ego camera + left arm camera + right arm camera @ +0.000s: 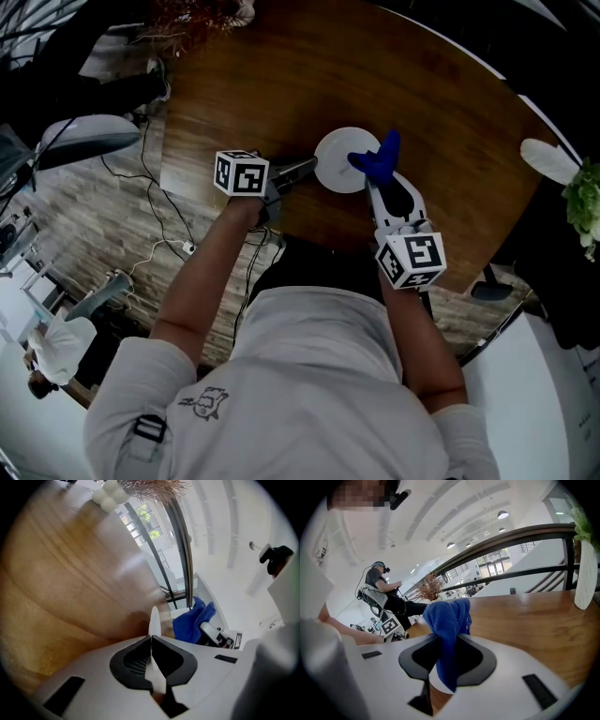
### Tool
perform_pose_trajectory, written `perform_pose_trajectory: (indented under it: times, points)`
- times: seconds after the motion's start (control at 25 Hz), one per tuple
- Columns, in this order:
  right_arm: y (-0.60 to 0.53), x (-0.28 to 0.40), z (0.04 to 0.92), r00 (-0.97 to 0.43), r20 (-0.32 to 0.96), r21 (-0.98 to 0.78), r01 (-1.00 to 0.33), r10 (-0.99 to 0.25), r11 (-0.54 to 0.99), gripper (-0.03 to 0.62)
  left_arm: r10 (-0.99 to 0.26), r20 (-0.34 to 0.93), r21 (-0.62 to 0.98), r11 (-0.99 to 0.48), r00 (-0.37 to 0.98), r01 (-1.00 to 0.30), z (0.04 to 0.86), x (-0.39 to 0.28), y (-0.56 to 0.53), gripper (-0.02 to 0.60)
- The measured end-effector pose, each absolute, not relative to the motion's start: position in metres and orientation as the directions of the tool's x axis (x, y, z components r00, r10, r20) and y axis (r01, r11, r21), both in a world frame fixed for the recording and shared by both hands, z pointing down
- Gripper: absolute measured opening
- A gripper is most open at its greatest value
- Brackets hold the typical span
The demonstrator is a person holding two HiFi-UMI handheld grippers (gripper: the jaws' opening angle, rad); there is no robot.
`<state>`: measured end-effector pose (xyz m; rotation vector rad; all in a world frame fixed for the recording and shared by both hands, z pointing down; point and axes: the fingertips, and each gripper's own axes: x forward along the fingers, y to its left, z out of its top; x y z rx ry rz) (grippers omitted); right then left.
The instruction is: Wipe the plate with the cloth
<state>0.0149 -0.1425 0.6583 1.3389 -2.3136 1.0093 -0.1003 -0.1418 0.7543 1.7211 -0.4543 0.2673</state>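
My left gripper [151, 638] is pressed together on the plate [154, 619]. In the left gripper view the thin white rim stands edge-on between the two black pads, and both pads lie against it. In the head view this gripper comes to the plate from the left and holds its left edge.

My right gripper [446, 644] is pinching the cloth [449, 613]. The blue cloth is bunched between the jaws; one part stands up above them and one end hangs down below. In the head view the cloth is over the right part of the plate, but I cannot tell if it touches the plate.

The plate is over the near part of the round wooden bench [281, 84], just in front of me. A white vase [583, 581] stands on the bench, well apart from the plate.
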Motion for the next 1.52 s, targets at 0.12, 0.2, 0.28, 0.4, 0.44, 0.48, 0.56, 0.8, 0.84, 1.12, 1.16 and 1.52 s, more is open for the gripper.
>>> perform_pose_trajectory:
  times: [0.12,0.2,0.28,0.4,0.44,0.48,0.56,0.8,0.84,1.12,1.16,1.52]
  points:
    - [-0.142,0.016,0.652,-0.529,0.543,-0.427,-0.843,-0.653,0.328,0.089,-0.185,0.366,0.909,-0.137,0.912,-0.393,0.742,-0.099,-0.142,0.018]
    - [-0.142,0.017,0.645,-0.53,0.534,-0.424,-0.842,-0.659,0.334,0.091,-0.208,0.331,0.923,-0.132,0.921,-0.361,0.732,-0.098,-0.142,0.018]
    - [-0.141,0.018,0.638,-0.53,0.523,-0.42,-0.842,-0.668,0.339,0.09,-0.225,0.306,0.93,-0.135,0.925,-0.341,0.722,-0.097,-0.142,0.018]
    - [-0.139,0.021,0.625,-0.526,0.507,-0.413,-0.844,-0.683,0.343,0.089,-0.246,0.268,0.941,-0.142,0.932,-0.308,0.706,-0.097,-0.143,0.018]
    - [-0.138,0.023,0.621,-0.525,0.502,-0.411,-0.844,-0.688,0.344,0.091,-0.251,0.254,0.944,-0.145,0.934,-0.296,0.699,-0.096,-0.143,0.018]
    - [-0.137,0.026,0.617,-0.523,0.496,-0.408,-0.845,-0.693,0.346,0.091,-0.256,0.242,0.947,-0.149,0.936,-0.286,0.693,-0.094,-0.142,0.018]
    - [-0.135,0.031,0.609,-0.521,0.484,-0.403,-0.846,-0.703,0.349,0.089,-0.268,0.207,0.954,-0.156,0.941,-0.255,0.681,-0.091,-0.141,0.018]
    - [-0.14,0.037,0.572,-0.513,0.445,-0.382,-0.85,-0.734,0.362,0.091,-0.322,0.053,0.973,-0.196,0.945,-0.122,0.623,-0.091,-0.15,0.018]
    - [-0.142,0.037,0.562,-0.513,0.434,-0.375,-0.85,-0.74,0.37,0.091,-0.333,0.014,0.976,-0.201,0.943,-0.086,0.61,-0.09,-0.152,0.018]
    - [-0.159,0.045,0.477,-0.536,0.361,-0.242,-0.844,-0.763,0.478,0.091,-0.384,-0.213,0.942,-0.323,0.899,0.085,0.529,-0.09,-0.161,0.018]
    - [-0.162,0.046,0.465,-0.534,0.359,-0.217,-0.845,-0.765,0.488,0.091,-0.385,-0.239,0.938,-0.33,0.891,0.109,0.517,-0.089,-0.16,0.018]
    - [-0.188,0.037,0.406,-0.539,0.403,-0.082,-0.826,-0.739,0.558,0.091,-0.324,-0.324,0.845,-0.522,0.889,0.118,0.436,-0.067,-0.163,0.018]
